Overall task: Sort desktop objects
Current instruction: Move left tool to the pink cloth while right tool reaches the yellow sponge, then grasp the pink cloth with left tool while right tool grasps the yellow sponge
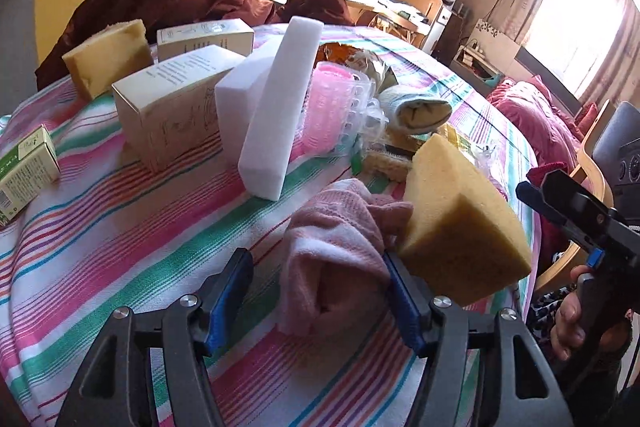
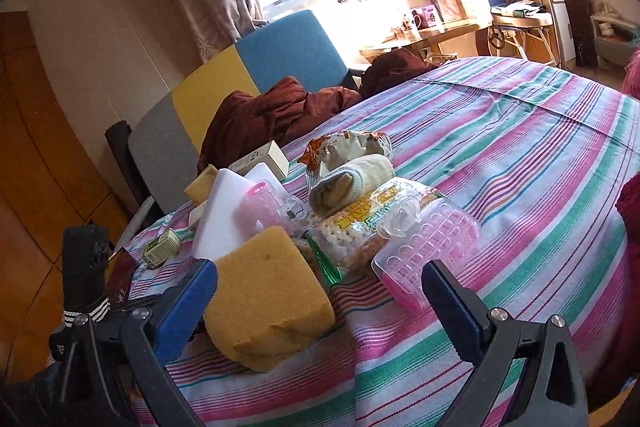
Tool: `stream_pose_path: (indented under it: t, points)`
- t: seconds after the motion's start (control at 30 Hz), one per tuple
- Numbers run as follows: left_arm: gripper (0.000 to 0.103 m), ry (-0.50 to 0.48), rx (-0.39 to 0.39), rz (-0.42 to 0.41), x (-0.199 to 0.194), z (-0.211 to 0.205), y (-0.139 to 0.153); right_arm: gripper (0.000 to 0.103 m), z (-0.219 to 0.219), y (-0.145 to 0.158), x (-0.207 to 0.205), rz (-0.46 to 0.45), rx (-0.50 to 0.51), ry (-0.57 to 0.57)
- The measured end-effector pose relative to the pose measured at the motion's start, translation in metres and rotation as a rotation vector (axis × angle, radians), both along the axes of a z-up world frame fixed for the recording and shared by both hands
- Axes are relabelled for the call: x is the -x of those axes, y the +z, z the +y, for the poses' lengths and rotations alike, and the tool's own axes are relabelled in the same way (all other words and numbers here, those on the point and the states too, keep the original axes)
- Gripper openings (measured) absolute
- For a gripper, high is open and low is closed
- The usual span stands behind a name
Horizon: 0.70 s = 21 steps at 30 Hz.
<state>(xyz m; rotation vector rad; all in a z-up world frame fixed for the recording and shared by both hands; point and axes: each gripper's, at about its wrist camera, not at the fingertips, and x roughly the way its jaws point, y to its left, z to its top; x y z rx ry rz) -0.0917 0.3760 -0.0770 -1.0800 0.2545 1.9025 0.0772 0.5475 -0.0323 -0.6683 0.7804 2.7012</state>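
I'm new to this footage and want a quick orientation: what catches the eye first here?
A big yellow sponge sits in front, next to a crumpled pink cloth lying between the open left tongs. Behind them, two white foam blocks lean together on the striped tablecloth, amid boxes and packets.

Both cameras sit low and close over the striped table [image 1: 120, 235], one on each gripper, and both see the yellow sponge [image 1: 460, 219] [image 2: 268, 291]
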Motion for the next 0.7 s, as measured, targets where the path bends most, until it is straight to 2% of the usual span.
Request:
stream_pose_path:
  t: [0.2, 0.27, 0.33, 0.4, 0.53, 0.6, 0.7]
  points:
    - [0.066, 0.017, -0.009, -0.01, 0.0, -0.006, -0.001, 0.103, -0.006, 0.002, -0.001, 0.023, 0.008, 0.016]
    - [0.057, 0.038, -0.016, -0.018, 0.002, -0.011, 0.0, 0.103, -0.011, 0.006, -0.003, 0.04, -0.005, 0.03]
    - [0.051, 0.047, -0.026, -0.018, -0.001, -0.018, 0.002, 0.103, -0.019, 0.01, -0.004, 0.044, -0.037, 0.064]
    - [0.045, 0.049, -0.032, -0.012, -0.007, -0.024, 0.003, 0.103, -0.026, 0.011, 0.0, 0.025, -0.065, 0.104]
    - [0.043, 0.061, -0.027, 0.015, -0.023, -0.044, 0.006, 0.103, -0.045, 0.005, 0.012, -0.019, -0.128, 0.184]
    - [0.043, 0.071, -0.028, 0.024, -0.029, -0.055, 0.007, 0.103, -0.049, 0.002, 0.02, -0.038, -0.181, 0.191]
    - [0.042, 0.096, -0.038, 0.011, -0.036, -0.073, 0.008, 0.103, -0.047, -0.005, 0.035, -0.067, -0.202, 0.216]
